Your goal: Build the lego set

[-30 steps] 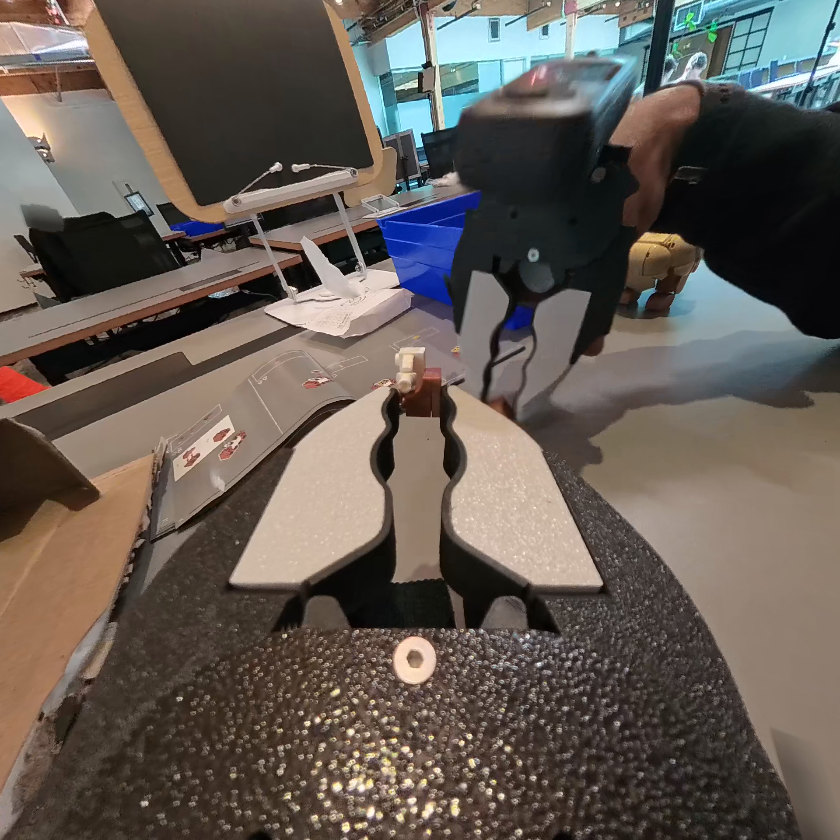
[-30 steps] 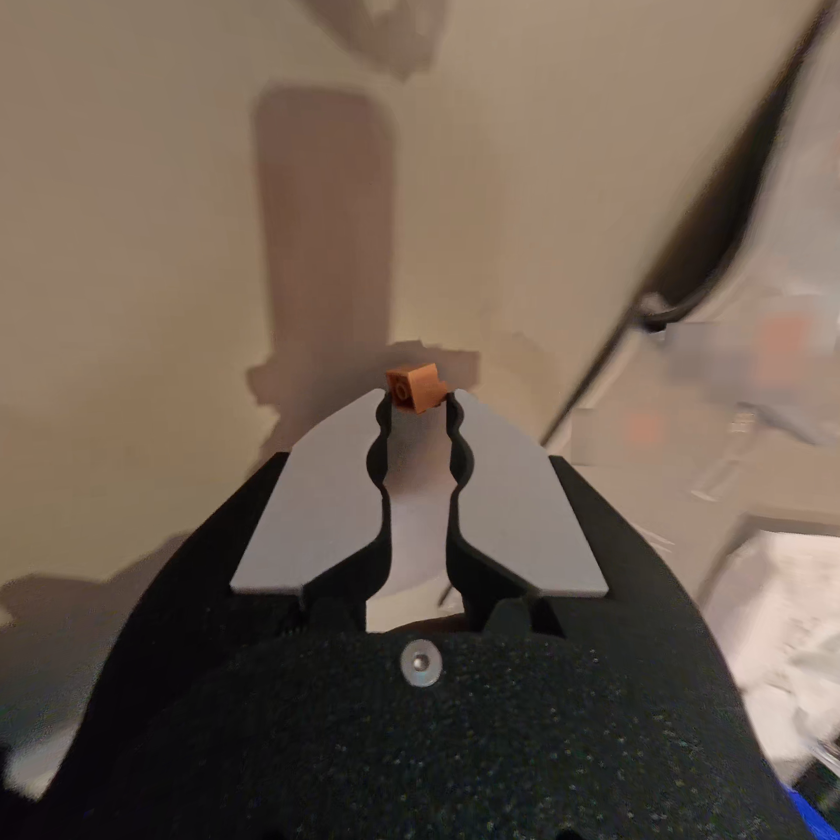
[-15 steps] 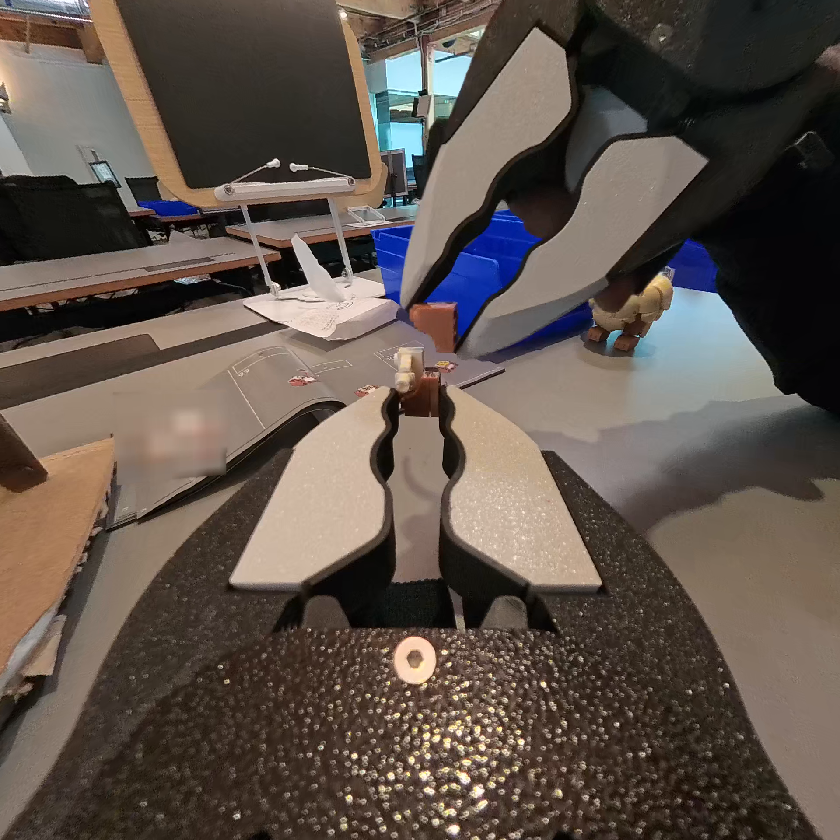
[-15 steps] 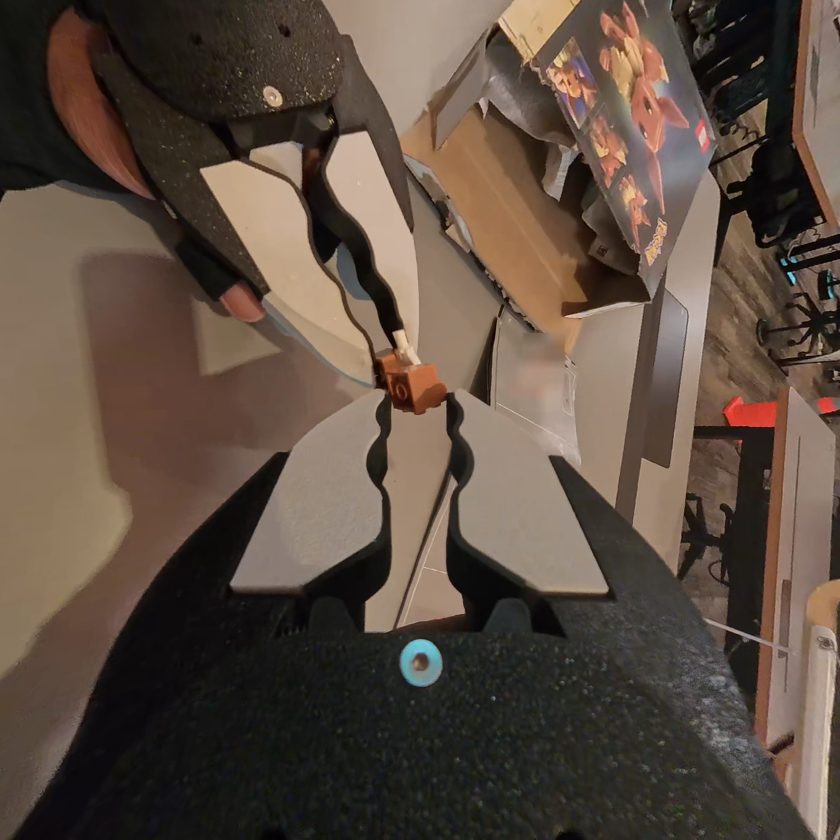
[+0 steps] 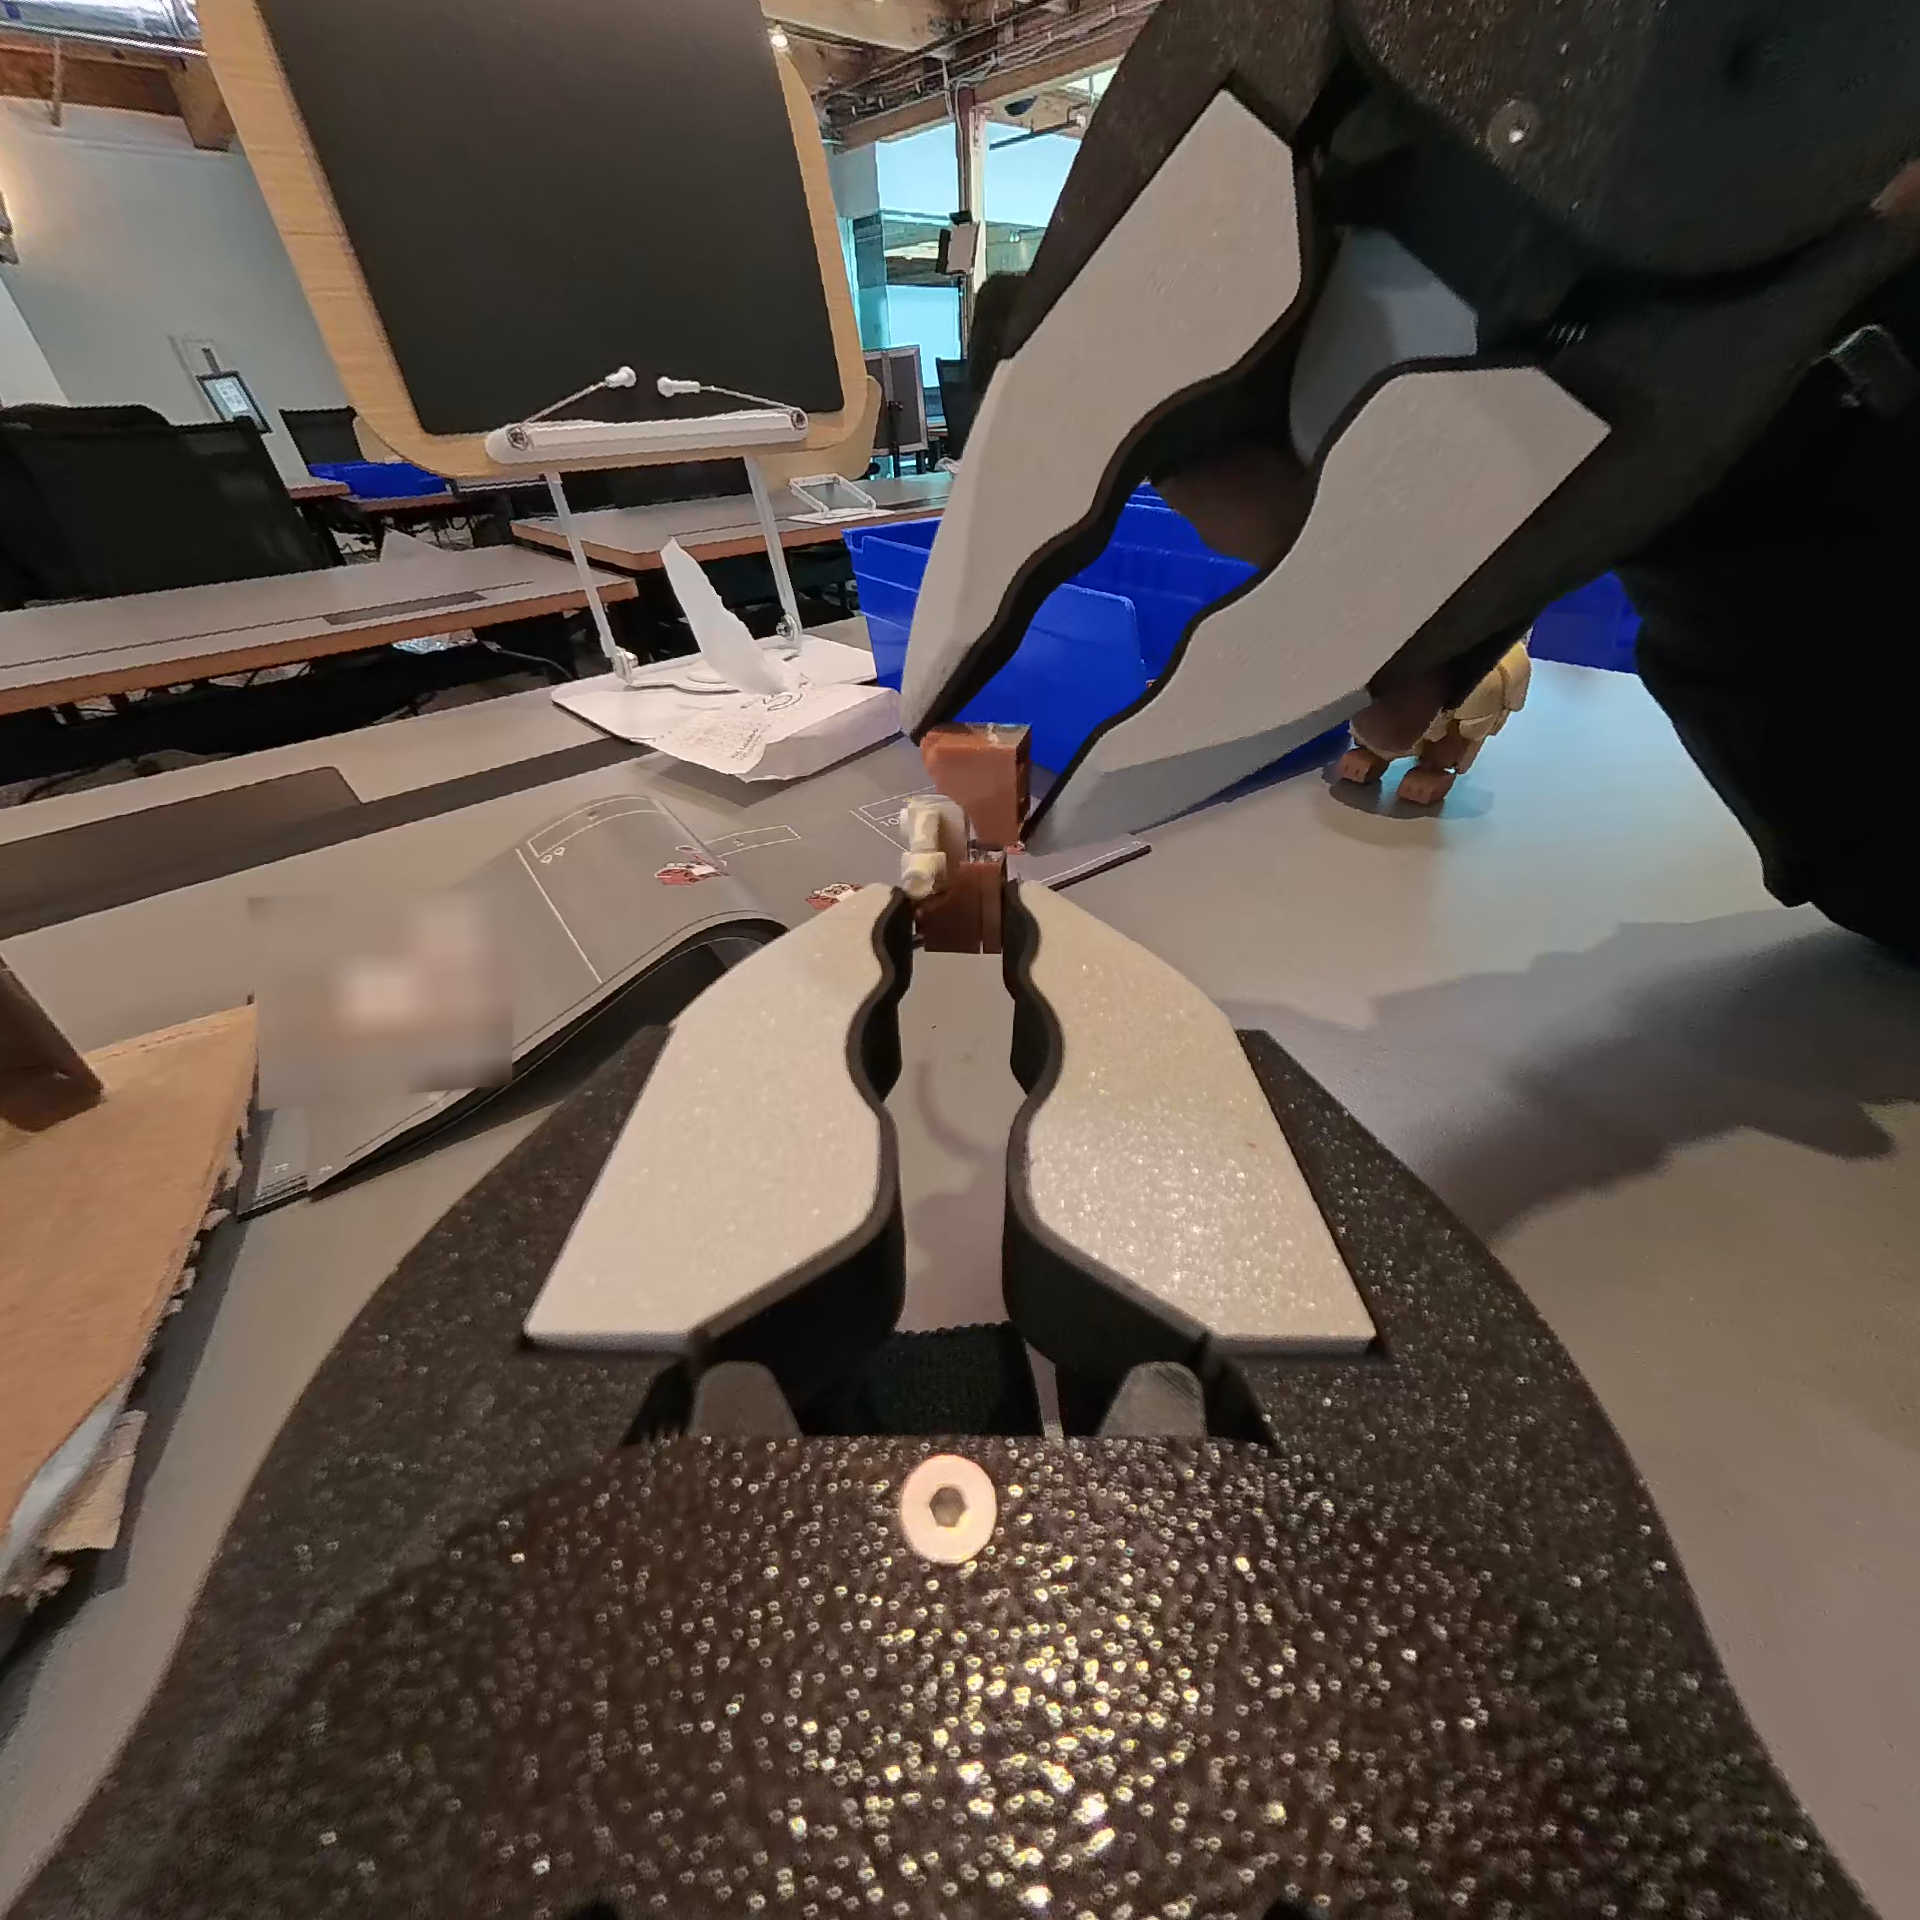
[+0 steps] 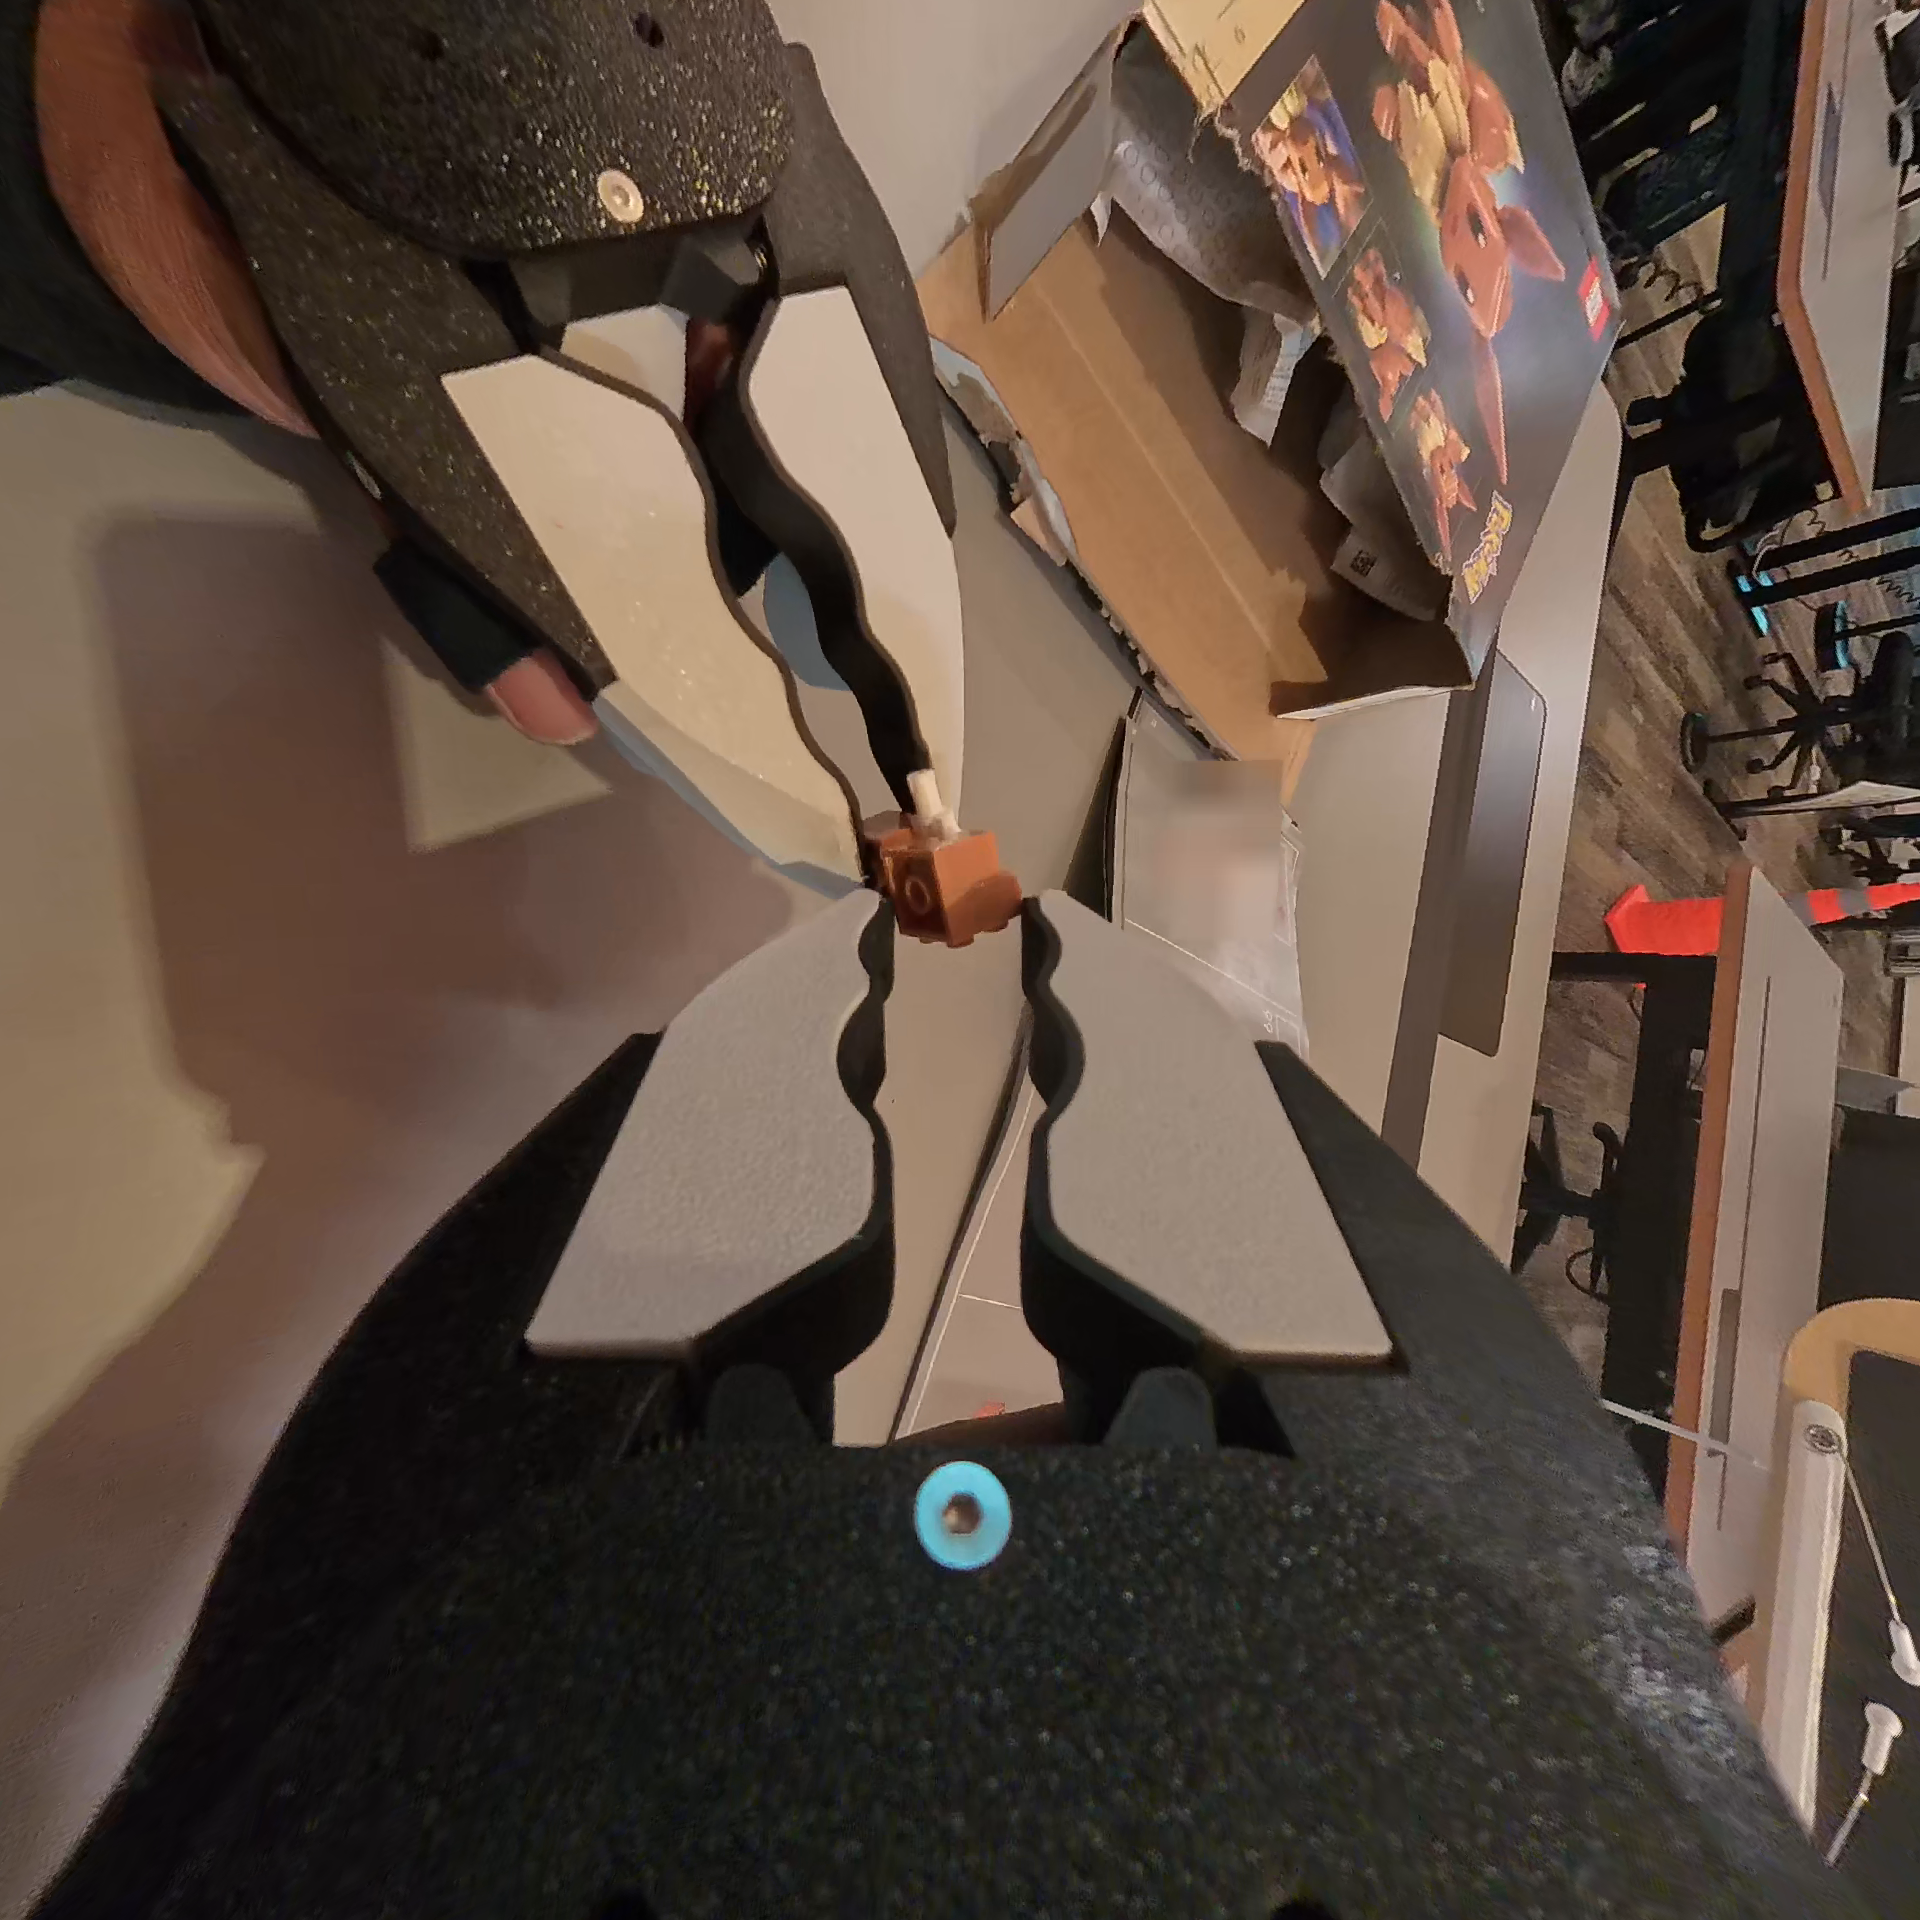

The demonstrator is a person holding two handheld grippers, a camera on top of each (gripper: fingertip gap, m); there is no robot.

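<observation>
Two brown bricks meeting above the open booklet

My left gripper [image 5: 951,914] pinches a small brown brick assembly [image 5: 966,909] with a white peg; my right gripper [image 6: 951,914] clamps a brown brick [image 6: 961,894] directly on top of it, above the instruction booklet [image 5: 623,883].

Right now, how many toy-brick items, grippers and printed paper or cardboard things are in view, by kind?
Brown brick pieces held: 2 (left's, right's)
Built brick figure: 1
Grippers: 2 (left, right)
Instruction booklet: 1
Printed box: 1
Total: 7
</observation>
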